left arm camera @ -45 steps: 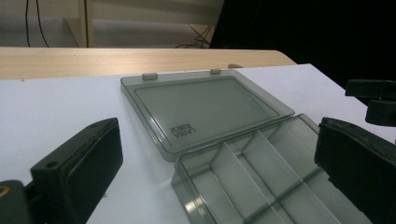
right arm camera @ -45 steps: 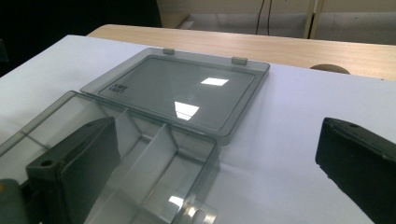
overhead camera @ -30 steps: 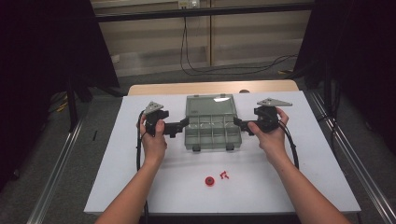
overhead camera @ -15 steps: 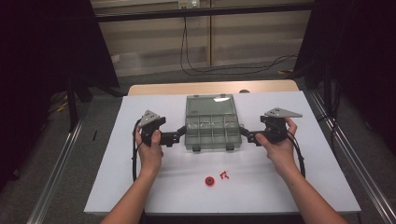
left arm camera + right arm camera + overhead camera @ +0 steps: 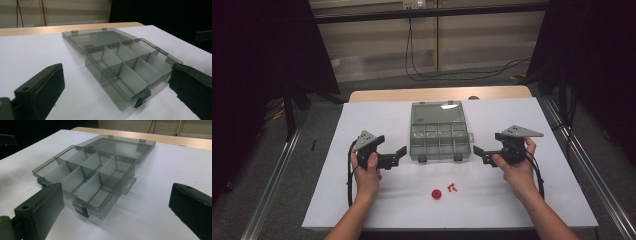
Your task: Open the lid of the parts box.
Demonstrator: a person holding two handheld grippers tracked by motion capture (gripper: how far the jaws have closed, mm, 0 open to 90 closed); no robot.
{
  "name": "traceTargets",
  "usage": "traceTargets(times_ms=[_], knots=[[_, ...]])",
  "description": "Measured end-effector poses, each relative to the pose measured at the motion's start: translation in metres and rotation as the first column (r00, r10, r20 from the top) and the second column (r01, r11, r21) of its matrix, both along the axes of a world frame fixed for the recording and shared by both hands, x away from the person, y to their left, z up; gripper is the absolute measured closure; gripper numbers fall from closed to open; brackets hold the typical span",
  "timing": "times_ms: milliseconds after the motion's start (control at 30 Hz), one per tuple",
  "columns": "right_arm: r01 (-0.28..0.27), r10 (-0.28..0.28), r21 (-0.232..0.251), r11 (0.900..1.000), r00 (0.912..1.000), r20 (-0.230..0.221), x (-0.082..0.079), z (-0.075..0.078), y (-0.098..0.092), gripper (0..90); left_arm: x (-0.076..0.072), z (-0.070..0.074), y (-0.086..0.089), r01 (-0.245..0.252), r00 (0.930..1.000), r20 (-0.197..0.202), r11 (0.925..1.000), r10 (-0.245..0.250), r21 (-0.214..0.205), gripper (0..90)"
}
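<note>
A smoky clear compartment box point(image 5: 439, 141) point(image 5: 130, 72) point(image 5: 85, 175) lies open mid-table, its lid point(image 5: 436, 112) folded flat behind it and its several compartments empty. To the box's left my left gripper point(image 5: 401, 154) is held open, jaws pointing at the box's front corner, nothing between them. On the other side my right gripper point(image 5: 478, 152) is open too, just off the box's right front corner. Near the front lie a red round part point(image 5: 436, 194) and a small red piece point(image 5: 452, 187).
The white table top point(image 5: 337, 190) ends at a wooden strip point(image 5: 382, 95) at the back. Metal rails point(image 5: 272, 190) run along both sides of the table. Cables point(image 5: 350, 175) trail from each gripper along the forearms.
Both grippers have drawn back from the box's sides toward the near edge and outward. The box stays open on the table.
</note>
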State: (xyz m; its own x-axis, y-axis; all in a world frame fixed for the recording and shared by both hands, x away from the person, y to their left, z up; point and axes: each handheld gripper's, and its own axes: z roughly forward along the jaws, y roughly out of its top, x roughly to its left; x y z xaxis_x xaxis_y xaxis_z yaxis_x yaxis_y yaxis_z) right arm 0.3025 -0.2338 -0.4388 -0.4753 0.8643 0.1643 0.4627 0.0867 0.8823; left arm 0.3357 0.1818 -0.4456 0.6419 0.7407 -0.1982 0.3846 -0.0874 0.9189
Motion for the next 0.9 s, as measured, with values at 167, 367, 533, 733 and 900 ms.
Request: traceTargets(times_ms=[167, 367, 533, 733, 900], knots=[[-0.027, 0.027, -0.006, 0.9996, 0.9996, -0.010, -0.004, -0.003, -0.002, 0.0, -0.009, -0.006, 0.008, -0.003, 1.0000, 0.005, 1.0000, 0.003, 0.007, 0.0], [-0.031, 0.031, -0.013, 0.9994, 0.9995, -0.010, -0.008, -0.005, -0.004, 0.6, -0.021, -0.010, 0.020, -0.012, 0.9993, 0.035, 0.9998, 0.012, -0.016, 0.0], [-0.040, 0.040, -0.024, 0.9989, 0.9992, 0.008, -0.012, -0.005, -0.004, 4.1, -0.027, -0.011, 0.029, -0.022, 0.9990, 0.038, 0.9997, 0.022, -0.014, 0.0], [-0.050, 0.050, -0.017, 0.9986, 0.9988, 0.002, -0.012, -0.007, -0.002, 4.7, -0.035, -0.015, 0.039, -0.029, 0.9985, 0.047, 0.9995, 0.028, 0.014, 0.0], [-0.085, 0.085, -0.028, 0.9959, 0.9963, -0.007, -0.013, -0.007, 0.002, 3.9, -0.040, -0.019, 0.046, -0.037, 0.9986, 0.038, 0.9991, 0.036, 0.019, 0.0]])
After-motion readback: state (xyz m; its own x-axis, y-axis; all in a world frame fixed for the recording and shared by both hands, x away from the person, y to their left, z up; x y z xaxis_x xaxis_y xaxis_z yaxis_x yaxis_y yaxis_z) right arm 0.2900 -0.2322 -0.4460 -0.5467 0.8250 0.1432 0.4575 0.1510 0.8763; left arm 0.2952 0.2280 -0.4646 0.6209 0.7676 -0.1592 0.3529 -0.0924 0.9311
